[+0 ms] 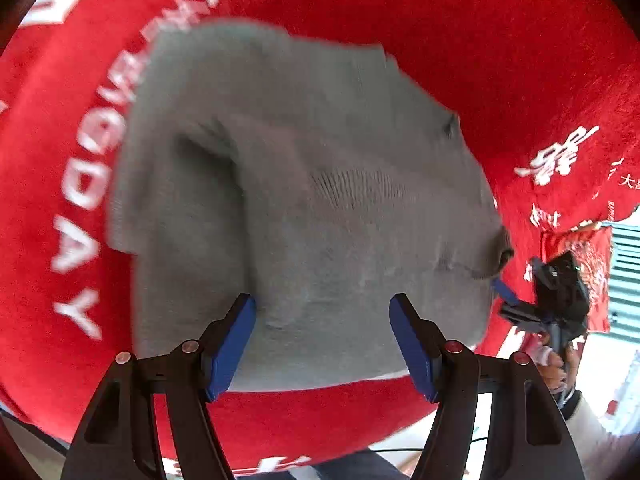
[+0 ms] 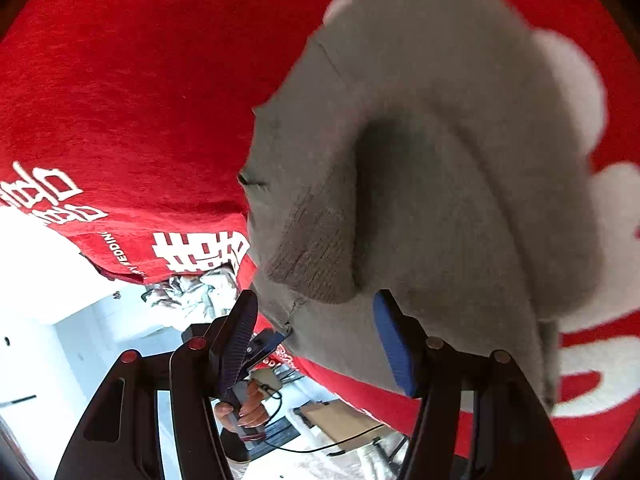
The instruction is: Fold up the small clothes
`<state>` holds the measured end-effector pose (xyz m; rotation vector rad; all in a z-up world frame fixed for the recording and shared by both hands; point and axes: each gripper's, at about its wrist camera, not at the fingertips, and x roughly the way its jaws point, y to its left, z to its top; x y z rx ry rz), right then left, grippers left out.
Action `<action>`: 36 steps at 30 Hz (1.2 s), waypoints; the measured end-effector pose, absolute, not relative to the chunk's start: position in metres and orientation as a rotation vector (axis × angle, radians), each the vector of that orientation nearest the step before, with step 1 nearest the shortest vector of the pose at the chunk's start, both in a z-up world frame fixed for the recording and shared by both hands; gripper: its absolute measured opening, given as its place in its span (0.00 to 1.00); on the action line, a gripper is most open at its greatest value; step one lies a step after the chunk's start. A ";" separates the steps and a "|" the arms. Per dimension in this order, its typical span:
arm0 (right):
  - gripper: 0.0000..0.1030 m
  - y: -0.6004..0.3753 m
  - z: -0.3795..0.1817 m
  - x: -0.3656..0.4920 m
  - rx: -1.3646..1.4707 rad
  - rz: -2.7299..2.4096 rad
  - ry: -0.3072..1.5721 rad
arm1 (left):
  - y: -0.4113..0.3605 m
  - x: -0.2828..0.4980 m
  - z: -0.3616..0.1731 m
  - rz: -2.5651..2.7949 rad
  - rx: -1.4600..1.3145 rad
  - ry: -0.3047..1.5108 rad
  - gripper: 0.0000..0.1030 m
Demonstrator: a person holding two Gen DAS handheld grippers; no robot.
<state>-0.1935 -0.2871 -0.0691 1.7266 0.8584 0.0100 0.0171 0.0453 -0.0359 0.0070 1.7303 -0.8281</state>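
Note:
A grey knit garment (image 1: 304, 184) lies folded on a red cloth with white lettering (image 1: 480, 40). My left gripper (image 1: 324, 340) hovers over its near edge, blue pads wide apart and pressing on nothing. At the garment's right corner my right gripper (image 1: 508, 300) shows small, held by a hand (image 1: 554, 368). In the right wrist view the garment (image 2: 440, 160) bulges up with a folded layer on top. There my right gripper (image 2: 316, 340) is open, with the garment's near corner lying between its fingers. The left gripper (image 2: 264, 346) shows just beyond that corner.
The red cloth (image 2: 140, 100) ends at an edge close to both grippers. Past that edge sit a white floor (image 2: 60, 340), a crumpled pale bundle (image 2: 192, 292), a cardboard box (image 2: 340, 420) and a black cable (image 2: 320, 446). A teal slatted panel (image 1: 626, 280) stands at the right.

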 end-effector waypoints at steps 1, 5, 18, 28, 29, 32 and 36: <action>0.63 -0.292 -0.069 -0.189 1.733 0.017 0.822 | 0.038 0.016 -0.042 -0.829 0.011 1.735 0.68; 0.63 -0.326 -0.068 -0.169 1.773 -0.004 0.627 | 0.012 0.034 -0.038 -0.835 -0.022 1.659 0.68; 0.63 -0.344 -0.013 -0.150 1.128 -0.229 0.982 | 0.004 0.102 0.020 -0.604 -0.046 1.340 0.68; 0.62 -0.325 -0.041 -0.149 0.829 -0.531 1.274 | 0.019 0.057 -0.024 -0.507 0.233 1.403 0.68; 0.62 -0.325 -0.038 -0.153 0.831 -0.543 1.264 | 0.023 0.054 -0.029 -0.468 0.273 1.401 0.68; 0.62 -0.318 -0.026 -0.169 0.826 -0.552 1.237 | 0.042 0.051 -0.024 -0.435 0.289 1.388 0.68; 0.63 -0.290 -0.013 -0.190 0.966 -0.405 1.142 | 0.077 0.052 -0.012 -0.406 0.261 1.398 0.68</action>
